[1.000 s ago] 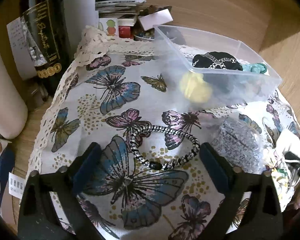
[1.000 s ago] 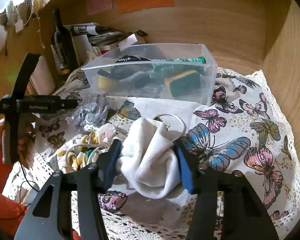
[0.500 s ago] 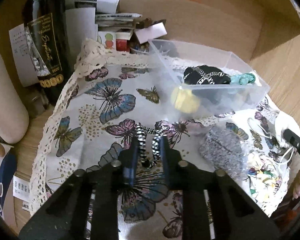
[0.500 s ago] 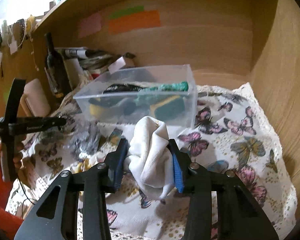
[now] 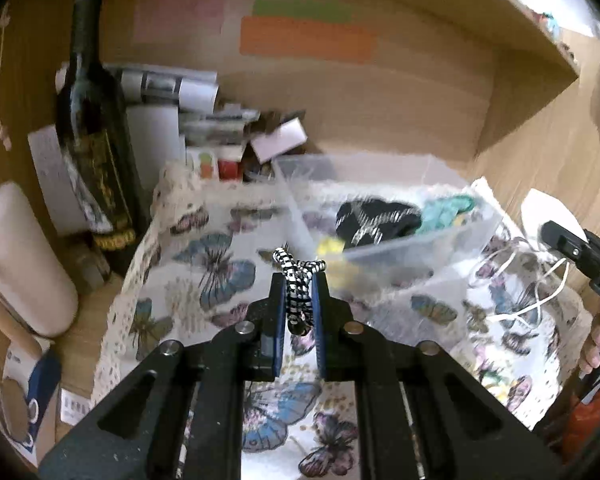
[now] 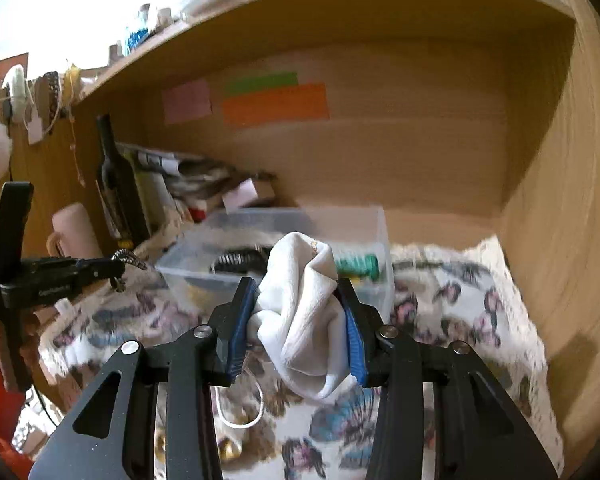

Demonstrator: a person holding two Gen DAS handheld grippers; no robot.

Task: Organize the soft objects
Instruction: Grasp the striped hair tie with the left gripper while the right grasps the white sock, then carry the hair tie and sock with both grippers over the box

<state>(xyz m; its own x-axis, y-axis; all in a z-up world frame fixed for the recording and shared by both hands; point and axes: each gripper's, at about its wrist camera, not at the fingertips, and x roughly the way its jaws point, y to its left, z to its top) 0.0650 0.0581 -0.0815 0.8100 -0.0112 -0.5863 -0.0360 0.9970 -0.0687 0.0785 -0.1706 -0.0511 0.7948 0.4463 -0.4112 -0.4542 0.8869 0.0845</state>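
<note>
My left gripper (image 5: 299,280) is shut on a black-and-white braided hair tie (image 5: 298,280) and holds it above the butterfly cloth (image 5: 204,264), short of the clear plastic box (image 5: 400,248). The box holds a black-and-silver soft item (image 5: 376,220), a teal item (image 5: 444,210) and something yellow (image 5: 330,246). My right gripper (image 6: 296,300) is shut on a white cloth (image 6: 304,320), lifted just in front of the box (image 6: 376,240). The left gripper with the hair tie (image 6: 130,258) shows at the left of the right wrist view.
A dark wine bottle (image 5: 94,148), papers and small boxes (image 5: 220,136) stand at the back left. A beige mug (image 5: 20,256) is at the left edge. A white cord (image 5: 528,276) lies right of the box. Wooden walls close the back and right.
The left gripper closed on the hair tie and lifted it off the cloth. The right gripper raised the white cloth and carried it toward the box.
</note>
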